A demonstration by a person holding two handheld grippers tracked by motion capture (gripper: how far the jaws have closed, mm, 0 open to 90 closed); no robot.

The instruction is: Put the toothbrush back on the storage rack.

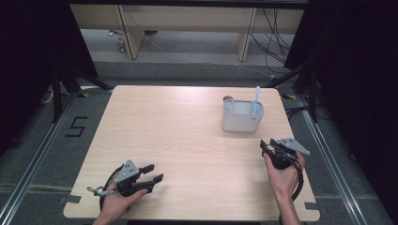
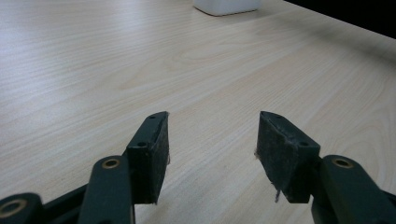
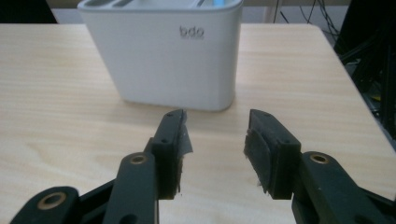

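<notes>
The white holder [image 1: 241, 117] stood upright near the far right corner of the worktop [image 1: 178, 140], a blue toothbrush [image 1: 256, 101] rising from its right end. The right gripper [image 1: 268, 144] sat just before it near the right edge, jaws spread and empty. The left gripper [image 1: 154, 172] lay near the front left corner, jaws likewise spread on nothing

A white rounded-rectangular holder [image 1: 241, 119] stands upright on the table, right of centre in the high view, a light-blue toothbrush [image 1: 256, 101] standing inside it
</notes>
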